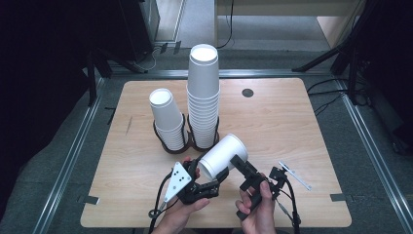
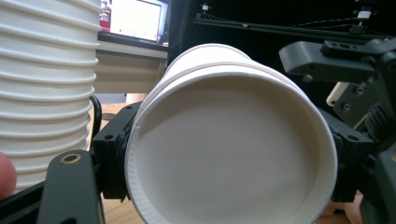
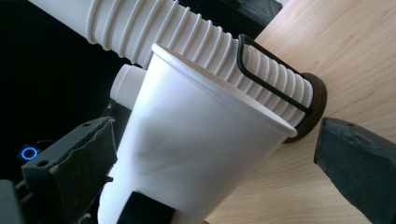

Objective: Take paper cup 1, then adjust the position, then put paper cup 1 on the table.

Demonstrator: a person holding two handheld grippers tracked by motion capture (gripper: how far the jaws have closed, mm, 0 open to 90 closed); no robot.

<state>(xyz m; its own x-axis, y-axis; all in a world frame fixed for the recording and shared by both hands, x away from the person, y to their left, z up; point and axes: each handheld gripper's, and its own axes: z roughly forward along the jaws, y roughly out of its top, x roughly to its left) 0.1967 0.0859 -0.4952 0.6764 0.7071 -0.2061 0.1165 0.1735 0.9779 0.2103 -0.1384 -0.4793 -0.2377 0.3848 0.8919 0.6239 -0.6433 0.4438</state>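
Note:
A white paper cup (image 1: 221, 153) lies tilted above the table's front middle, narrow end towards me. My left gripper (image 1: 216, 176), with the grey three-cornered plate, is shut on that narrow end. In the left gripper view the cup's round end (image 2: 233, 154) sits right before the lens. My right gripper (image 1: 234, 162) reaches in from the right. In the right gripper view it (image 3: 217, 130) stands open around the cup (image 3: 196, 140): the left pad is close to the wall and the right pad is well clear of it.
A tall stack of cups (image 1: 203, 97) and a shorter stack (image 1: 168, 119) stand in dark wire holders just behind the grippers. The tall stack (image 2: 46, 84) is near the left jaw. A metal strip (image 1: 294, 175) lies at the front right of the wooden table (image 1: 292, 122).

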